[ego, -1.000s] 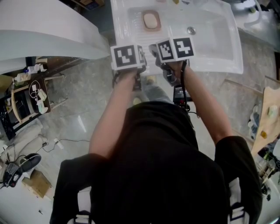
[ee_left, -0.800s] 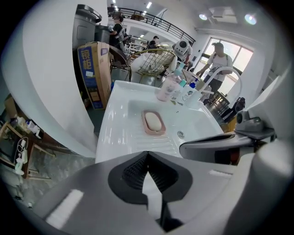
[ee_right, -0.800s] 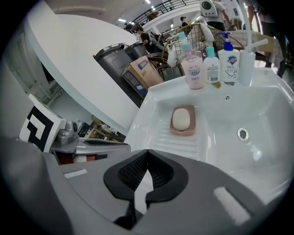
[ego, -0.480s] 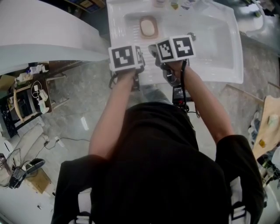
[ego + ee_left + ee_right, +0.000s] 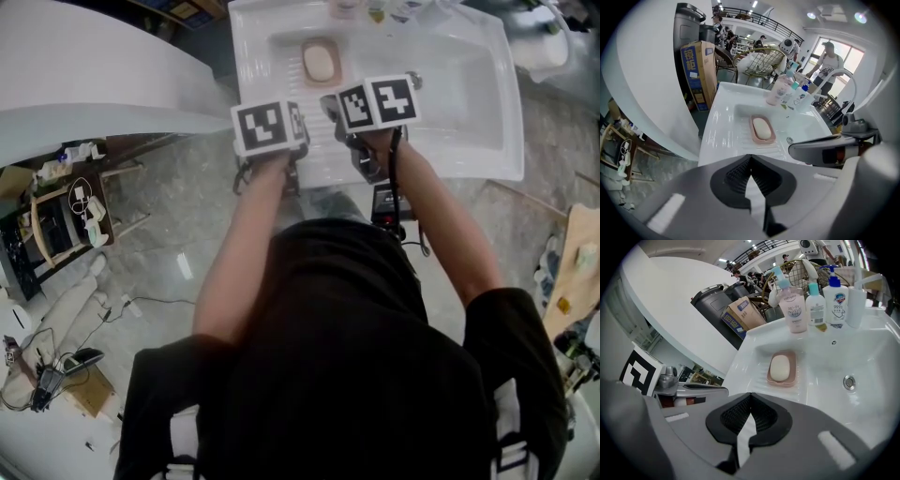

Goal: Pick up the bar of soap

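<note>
A pale oval bar of soap (image 5: 321,62) lies in a pink dish (image 5: 307,47) on the ribbed left ledge of a white sink (image 5: 487,159). Both grippers hover side by side over the sink's near edge, short of the soap. In the head view only their marker cubes show, the left one (image 5: 267,127) and the right one (image 5: 377,103). My left gripper (image 5: 750,158) is shut and empty, with the soap (image 5: 762,128) straight ahead. My right gripper (image 5: 750,394) is also shut on nothing, and the soap (image 5: 779,367) lies ahead, slightly to the right.
Several pump bottles (image 5: 793,305) stand along the sink's back edge. The basin's drain (image 5: 849,381) is to the right of the dish, and a faucet (image 5: 839,75) rises at the far right. A large curved white counter (image 5: 84,75) stands to the left.
Both grippers have moved a little forward over the sink's near edge, toward the soap dish. Their jaws look the same.
</note>
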Motion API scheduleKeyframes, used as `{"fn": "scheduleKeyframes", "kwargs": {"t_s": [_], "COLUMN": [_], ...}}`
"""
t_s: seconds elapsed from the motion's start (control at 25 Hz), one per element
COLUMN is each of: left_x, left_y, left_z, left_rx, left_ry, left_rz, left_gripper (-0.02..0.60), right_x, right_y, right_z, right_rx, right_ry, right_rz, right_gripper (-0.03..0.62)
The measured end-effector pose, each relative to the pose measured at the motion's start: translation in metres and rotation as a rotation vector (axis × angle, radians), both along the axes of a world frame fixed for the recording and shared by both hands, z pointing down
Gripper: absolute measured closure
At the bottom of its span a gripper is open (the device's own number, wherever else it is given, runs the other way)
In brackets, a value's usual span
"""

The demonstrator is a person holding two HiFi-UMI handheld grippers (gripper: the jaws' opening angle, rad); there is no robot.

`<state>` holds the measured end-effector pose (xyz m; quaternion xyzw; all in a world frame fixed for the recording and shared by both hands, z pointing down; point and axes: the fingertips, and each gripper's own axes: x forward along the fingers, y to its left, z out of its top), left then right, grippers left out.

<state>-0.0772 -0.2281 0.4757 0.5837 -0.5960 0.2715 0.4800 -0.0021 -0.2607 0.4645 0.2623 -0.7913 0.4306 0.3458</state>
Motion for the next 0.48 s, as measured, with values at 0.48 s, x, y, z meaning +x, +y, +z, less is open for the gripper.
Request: {"fn": "scheduleKeyframes", "kwargs": {"t_s": [0.48], "left_x": [-0.007], "left_y": [-0.027], "left_z": [-0.012], "left_rx": [0.032], "left_ry": [0.031], "left_rz": [0.101], "left_gripper": [0.583], "right_x": [0.006], "right_y": [-0.027], "right_z": [-0.02], "right_rx": [0.051], "right_ry": [0.028], "right_rz": [0.128], "right_gripper": [0.58]}}
